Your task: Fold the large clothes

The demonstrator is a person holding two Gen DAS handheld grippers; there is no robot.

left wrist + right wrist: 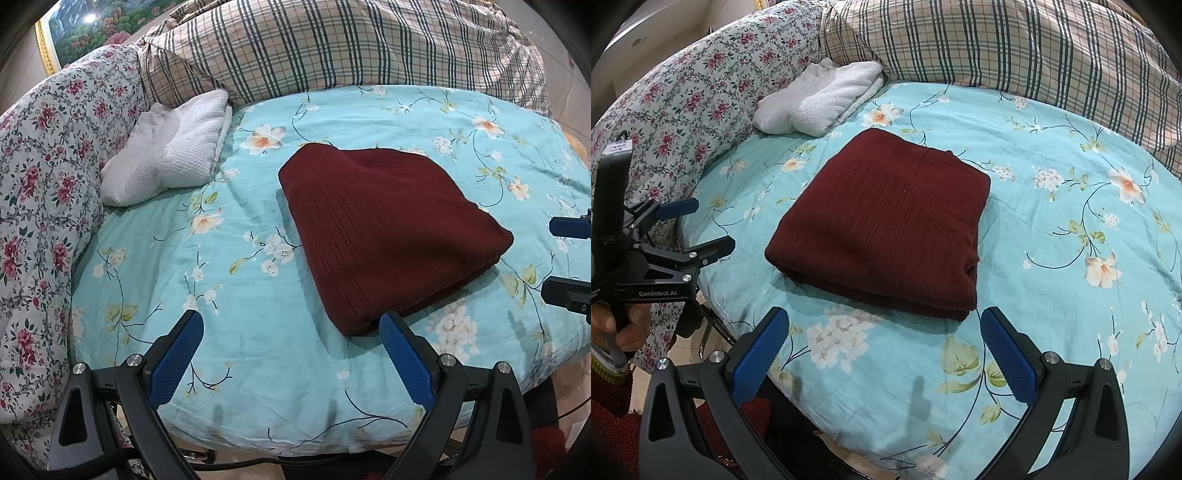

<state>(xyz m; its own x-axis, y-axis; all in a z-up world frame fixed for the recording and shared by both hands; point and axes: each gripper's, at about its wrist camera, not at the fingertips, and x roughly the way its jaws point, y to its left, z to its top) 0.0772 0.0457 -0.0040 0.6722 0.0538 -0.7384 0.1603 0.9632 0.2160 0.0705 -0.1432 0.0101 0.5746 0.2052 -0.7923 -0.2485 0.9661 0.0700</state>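
Note:
A dark red knitted garment [388, 229] [886, 225] lies folded into a thick rectangle on the turquoise floral bed sheet [221, 266] [1052, 258]. My left gripper [291, 328] is open and empty, just short of the garment's near corner; its right fingertip overlaps that corner in the left wrist view. Seen from the right wrist, the left gripper [711, 225] hangs open at the bed's left edge. My right gripper [882, 325] is open and empty too, close in front of the garment's near edge. From the left wrist, the right gripper [554, 258] pokes in at the right edge.
A folded white textured cloth [170, 151] [820, 103] lies at the back left. A floral quilt [48, 184] [701, 96] is bunched along the left side, and a plaid quilt [332, 48] [1034, 55] is piled at the back. A hand [624, 328] holds the left gripper's handle.

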